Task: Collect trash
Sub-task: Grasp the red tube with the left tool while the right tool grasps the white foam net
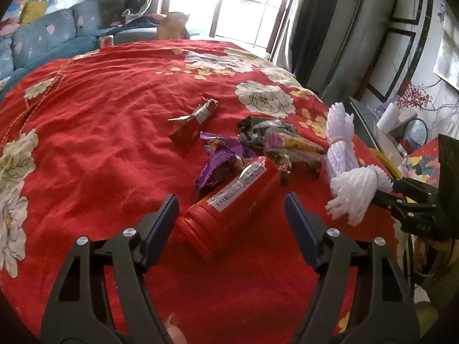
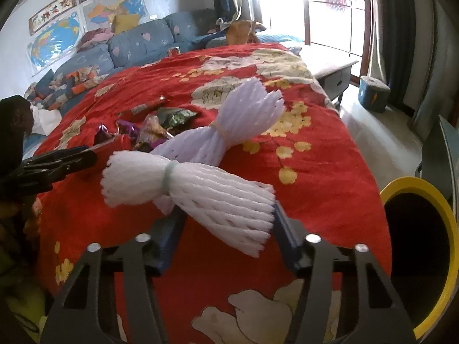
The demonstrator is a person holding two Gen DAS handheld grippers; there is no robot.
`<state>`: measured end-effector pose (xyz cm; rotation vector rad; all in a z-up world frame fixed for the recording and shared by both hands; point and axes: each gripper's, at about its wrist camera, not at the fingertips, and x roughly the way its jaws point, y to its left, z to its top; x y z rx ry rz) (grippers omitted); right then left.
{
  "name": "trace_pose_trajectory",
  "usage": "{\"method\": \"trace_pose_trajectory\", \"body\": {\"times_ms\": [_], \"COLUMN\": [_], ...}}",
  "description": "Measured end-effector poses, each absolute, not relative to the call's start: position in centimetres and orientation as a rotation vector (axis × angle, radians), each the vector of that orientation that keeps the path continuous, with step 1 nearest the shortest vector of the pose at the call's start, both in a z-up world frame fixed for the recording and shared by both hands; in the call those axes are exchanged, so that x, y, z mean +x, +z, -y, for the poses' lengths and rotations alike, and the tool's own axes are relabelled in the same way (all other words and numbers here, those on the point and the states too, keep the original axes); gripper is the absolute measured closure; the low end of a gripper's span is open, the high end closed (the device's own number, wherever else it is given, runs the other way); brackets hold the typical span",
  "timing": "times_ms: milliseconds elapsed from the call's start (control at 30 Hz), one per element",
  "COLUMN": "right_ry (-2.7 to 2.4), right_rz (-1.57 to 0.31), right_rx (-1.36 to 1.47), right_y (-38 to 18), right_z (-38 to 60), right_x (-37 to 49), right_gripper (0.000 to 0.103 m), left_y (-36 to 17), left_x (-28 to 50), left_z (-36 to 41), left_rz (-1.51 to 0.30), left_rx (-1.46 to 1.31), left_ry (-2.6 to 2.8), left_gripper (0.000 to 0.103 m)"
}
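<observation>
The right gripper [image 2: 226, 218] was clamped on a white foam net [image 2: 200, 189], raised off the red cloth [image 2: 315, 157]; the step in hand was judged to be carrying it to the yellow-rimmed bin [image 2: 447, 229] at right, which calls for a swing over the rim and release. The left gripper [image 1: 231, 209] hovered with fingers apart, a red bottle [image 1: 229, 209] lying between them, ungripped. Beyond lay a second net [image 2: 238, 126], then the wrappers [image 1: 258, 140].
</observation>
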<state>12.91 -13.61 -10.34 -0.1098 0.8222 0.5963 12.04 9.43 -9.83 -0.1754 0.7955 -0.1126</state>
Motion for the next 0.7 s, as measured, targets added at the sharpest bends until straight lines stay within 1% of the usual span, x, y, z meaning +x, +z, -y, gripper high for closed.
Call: {"method": "trace_pose_trajectory", "body": {"times_ms": [33,67,100,133,233,433,533,567,600,633,667,700], "right_ry": [0.601,0.604,0.608,0.613,0.622,0.635,0.644,0.647,0.646,0.647,0.647,0.647], "right_rz": [-0.823,-0.824,-0.824,-0.827,-0.832,-0.83,-0.822,-0.818,-0.814,-0.813,-0.81,-0.808], "right_rx": [-0.106,-0.102,-0.099,-0.095,-0.074,-0.057,-0.048,-0.046,-0.043,-0.041,-0.035,-0.03], "right_y": [-10.4,-10.3,-10.3,-10.3,-10.2,-9.8,-9.5,-9.3,-9.2,-9.1,-9.0,-8.9], "right_z": [13.7,13.7,13.8,14.0,14.3,14.9,15.2,15.3,15.4,15.4,15.6,15.8], "right_x": [12.8,12.7,12.7,12.6,12.5,12.0,11.6,11.4,11.3,11.2,11.1,11.0], "right_gripper": [0.061,0.063,0.067,0.075,0.084,0.093,0.095,0.095,0.096,0.096,0.096,0.096], "left_y": [-9.9,-9.9,-9.9,-10.0,-10.2,-10.5,-10.8,-10.9,-11.0,-11.0,-11.0,-11.0], "left_x": [12.0,12.0,12.0,11.9,11.8,11.3,11.3,11.3,11.2,11.2,11.2,11.1], "left_z": [-9.4,-9.4,-9.4,-9.4,-9.0,-7.6,-6.9,-6.6,-6.3,-6.1,-6.0,-5.8], "left_rz": [-0.8,-0.804,-0.809,-0.813,-0.829,-0.851,-0.863,-0.866,-0.868,-0.87,-0.872,-0.872], "left_rx": [-0.171,-0.168,-0.168,-0.169,-0.158,-0.123,-0.105,-0.101,-0.097,-0.093,-0.09,-0.086], "left_ry": [-0.114,-0.114,-0.114,-0.115,-0.119,-0.148,-0.152,-0.154,-0.156,-0.157,-0.159,-0.16], "left_gripper": [0.038,0.04,0.042,0.044,0.048,0.051,0.06,0.065,0.071,0.074,0.077,0.077]}}
